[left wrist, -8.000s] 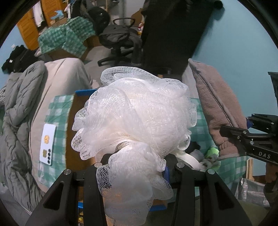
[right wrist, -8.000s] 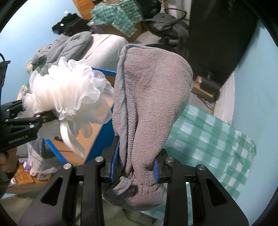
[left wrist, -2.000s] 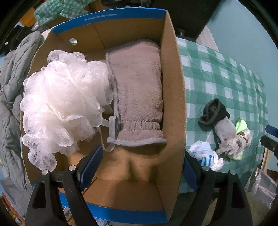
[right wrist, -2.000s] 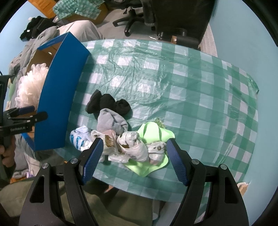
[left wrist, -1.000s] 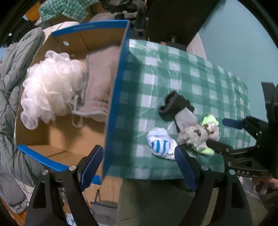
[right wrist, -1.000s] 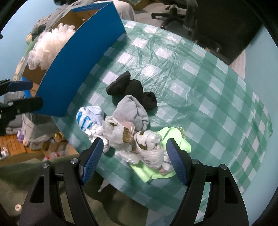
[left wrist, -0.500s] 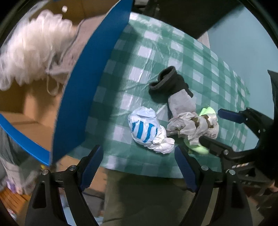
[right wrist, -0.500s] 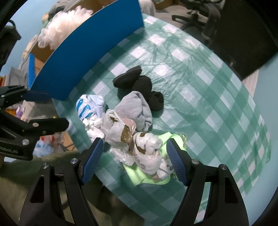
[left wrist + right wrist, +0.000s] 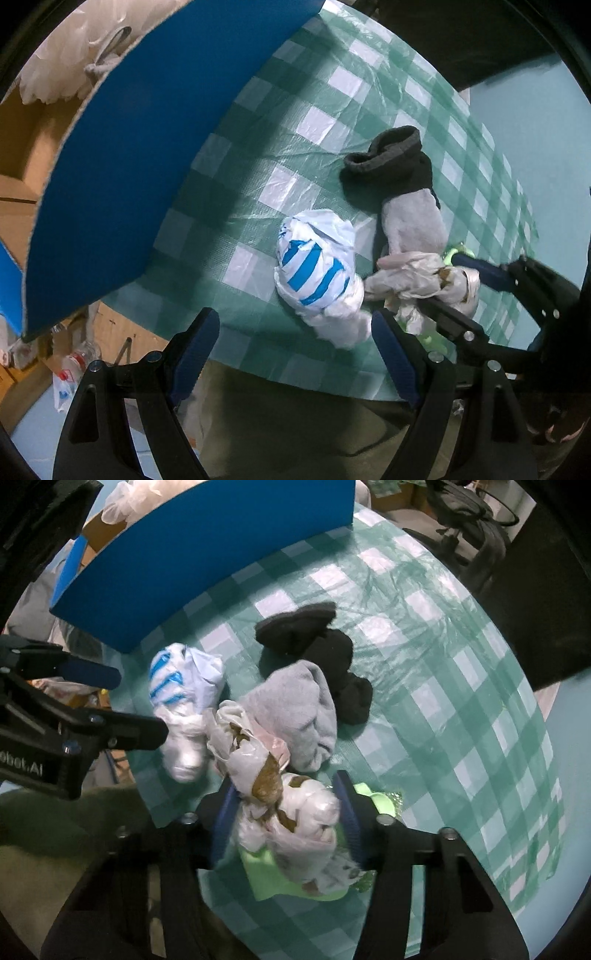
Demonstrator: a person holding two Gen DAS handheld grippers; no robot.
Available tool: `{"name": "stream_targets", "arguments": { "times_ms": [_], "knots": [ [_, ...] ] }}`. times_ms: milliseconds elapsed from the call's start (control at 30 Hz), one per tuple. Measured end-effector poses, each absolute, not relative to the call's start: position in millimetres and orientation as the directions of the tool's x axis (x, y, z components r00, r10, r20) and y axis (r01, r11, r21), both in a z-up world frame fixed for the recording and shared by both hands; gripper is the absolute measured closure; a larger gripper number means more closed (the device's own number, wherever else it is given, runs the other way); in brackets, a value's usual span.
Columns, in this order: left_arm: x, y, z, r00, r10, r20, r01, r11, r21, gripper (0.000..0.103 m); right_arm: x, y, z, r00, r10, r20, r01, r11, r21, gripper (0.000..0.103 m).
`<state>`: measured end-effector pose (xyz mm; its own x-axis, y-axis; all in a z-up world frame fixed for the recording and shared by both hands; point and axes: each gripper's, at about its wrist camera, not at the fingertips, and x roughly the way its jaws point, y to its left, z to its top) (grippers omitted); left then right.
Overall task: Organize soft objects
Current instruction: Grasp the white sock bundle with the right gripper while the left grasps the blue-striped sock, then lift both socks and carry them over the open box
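A white plastic bag with blue stripes (image 9: 317, 269) (image 9: 184, 686) lies on the green checked table near its front edge. My left gripper (image 9: 295, 354) is open, just in front of it. My right gripper (image 9: 284, 812) is open with its jaws around a crumpled white bag with brown marks (image 9: 280, 794) (image 9: 417, 277). A grey sock (image 9: 299, 709) (image 9: 410, 221), a black sock (image 9: 317, 638) (image 9: 391, 162) and a light green item (image 9: 280, 882) lie beside these. The blue cardboard box (image 9: 155, 122) (image 9: 207, 546) holds a white mesh sponge (image 9: 55, 55).
The table's front edge (image 9: 280, 369) is close below the bags. Bottles and bags lie on the floor at lower left (image 9: 70, 373). An office chair (image 9: 469, 509) stands beyond the table.
Both grippers let go of the sponge and the grey towel in the box and moved to the table. The left closed in on the striped bag; the right narrowed around the crumpled bag.
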<state>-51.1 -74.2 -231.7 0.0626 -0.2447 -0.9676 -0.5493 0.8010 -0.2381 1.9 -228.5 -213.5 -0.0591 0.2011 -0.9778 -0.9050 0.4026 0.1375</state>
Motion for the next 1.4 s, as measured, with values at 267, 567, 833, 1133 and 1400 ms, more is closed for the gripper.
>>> {"name": "stream_targets", "arguments": {
  "times_ms": [267,567,833,1133,1400],
  "knots": [
    [-41.6,-76.0,-243.2,0.038,-0.223,-0.974,-0.532,0.821,-0.208,0.017,16.2,-257.0,-194.6,-0.07,0.291,-0.954,-0.845,0.49,0.212,0.07],
    [-31.3,-80.0,-260.7,-0.006,-0.187,-0.982,-0.509,0.846,-0.158,0.019,35.7,-293.2,-172.8,-0.042,0.354,-0.934,-0.741,0.617,0.267,0.07],
    [-27.4,-79.9,-258.5,0.004,-0.169,-0.986,-0.439,0.885,-0.154,0.055,42.6,-318.4,-159.3,-0.001,0.39,-0.921,-0.646,0.702,0.298,0.07],
    [-32.3,-83.9,-225.4,0.062,-0.091,-0.994,-0.323,0.94,-0.106,0.057,50.5,-325.4,-153.2,0.039,0.405,-0.913,-0.601,0.74,0.303,0.071],
    [-31.3,-84.4,-178.1,0.134,-0.026,-0.991,-0.222,0.973,-0.055,0.057,53.5,-321.1,-137.6,0.063,0.416,-0.907,-0.584,0.752,0.304,0.071]
  ]
}}
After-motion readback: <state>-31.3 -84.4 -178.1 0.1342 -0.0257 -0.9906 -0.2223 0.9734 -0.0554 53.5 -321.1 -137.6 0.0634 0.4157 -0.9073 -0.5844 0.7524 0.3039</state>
